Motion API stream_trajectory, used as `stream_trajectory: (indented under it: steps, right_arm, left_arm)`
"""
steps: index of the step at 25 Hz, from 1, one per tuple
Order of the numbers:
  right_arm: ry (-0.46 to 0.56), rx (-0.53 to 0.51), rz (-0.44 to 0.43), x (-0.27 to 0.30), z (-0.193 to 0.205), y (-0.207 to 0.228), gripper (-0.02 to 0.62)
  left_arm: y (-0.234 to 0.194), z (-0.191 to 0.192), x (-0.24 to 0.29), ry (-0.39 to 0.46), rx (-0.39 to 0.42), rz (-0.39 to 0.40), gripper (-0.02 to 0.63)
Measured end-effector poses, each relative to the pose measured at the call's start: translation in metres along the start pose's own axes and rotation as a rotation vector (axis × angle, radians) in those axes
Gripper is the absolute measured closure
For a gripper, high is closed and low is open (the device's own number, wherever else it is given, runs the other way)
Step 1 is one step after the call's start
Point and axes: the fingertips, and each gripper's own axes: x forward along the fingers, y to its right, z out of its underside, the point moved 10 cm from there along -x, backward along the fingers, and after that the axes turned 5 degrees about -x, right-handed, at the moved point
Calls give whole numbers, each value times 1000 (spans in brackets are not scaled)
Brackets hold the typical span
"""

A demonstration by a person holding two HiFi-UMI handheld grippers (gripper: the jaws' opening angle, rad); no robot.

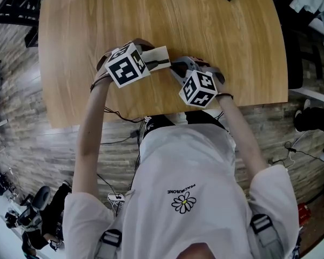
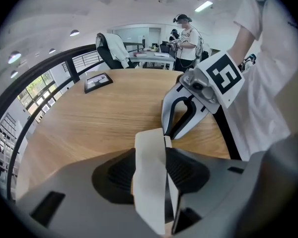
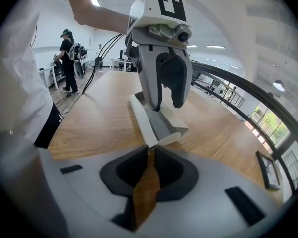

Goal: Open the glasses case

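- Wooden table point(image 1: 232, 47) lies under both grippers, with a big office room behind it.
- Left gripper point(image 2: 151, 155): its jaws are squeezed on the glasses case point(image 2: 150, 182). The white case stands on its edge between the pads and sticks straight out past the tips.
- The case's long side runs from the left jaws across to the right jaws, like a little bridge between them.
- Right gripper point(image 3: 150, 152): its jaws are almost together, with a thin slit where the wood shows through. The near tip of the case sits right at their tips. I cannot tell if they pinch it.
- I think the left jaws hold the case steady. The right jaws, already at the other end, would need to grab there and pull to open it.
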Motion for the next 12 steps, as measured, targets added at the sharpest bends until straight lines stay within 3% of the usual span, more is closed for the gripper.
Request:
stream_trajectory:
  steps: [4,6,8,12]
  right_arm:
    - [-12,-14,2,1,-1,0,543]
    - [-17,-20,4,1,-2,0,546]
    - [-23,-29,6,1,-3,-1,546]
    - [-34,-50,11,1,-4,-3,548]
  left_arm:
    - [0,0,-6,26,4,-45,416]
    - [-2,0,-9,30,6,-95,462]
    - [-5,1,-11,12,32,-181,558]
    - [-12,6,-8,-6,47,-252,575]
